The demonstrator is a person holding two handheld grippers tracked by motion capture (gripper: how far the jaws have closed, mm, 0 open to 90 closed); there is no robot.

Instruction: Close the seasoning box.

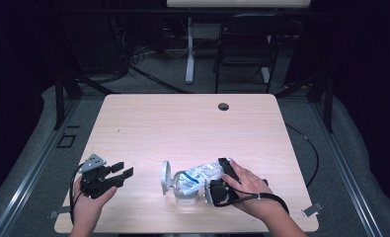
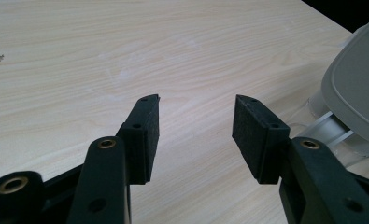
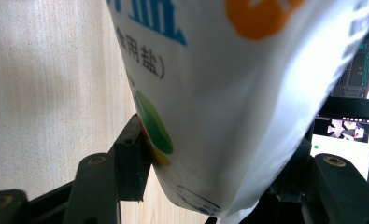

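A white salt bag [image 1: 202, 173] with blue print lies tilted over a clear jar [image 1: 185, 193] near the table's front edge. The jar's grey lid [image 1: 166, 177] stands flipped open on its left side. My right gripper [image 1: 224, 170] is shut on the bag's right end. In the right gripper view the bag [image 3: 229, 84] hangs between the jaws, with green and orange spots and blue characters on it. My left gripper [image 1: 125, 170] rests open at the front left, apart from the jar. Its pads [image 2: 147, 135] hold nothing, and the grey lid [image 2: 355, 93] shows at the right.
The wooden table [image 1: 182, 123] has a small cable hole [image 1: 223, 106] near its far edge. A black chair [image 1: 244, 44] and a white table leg [image 1: 189, 49] stand beyond it. Dark frames flank both sides.
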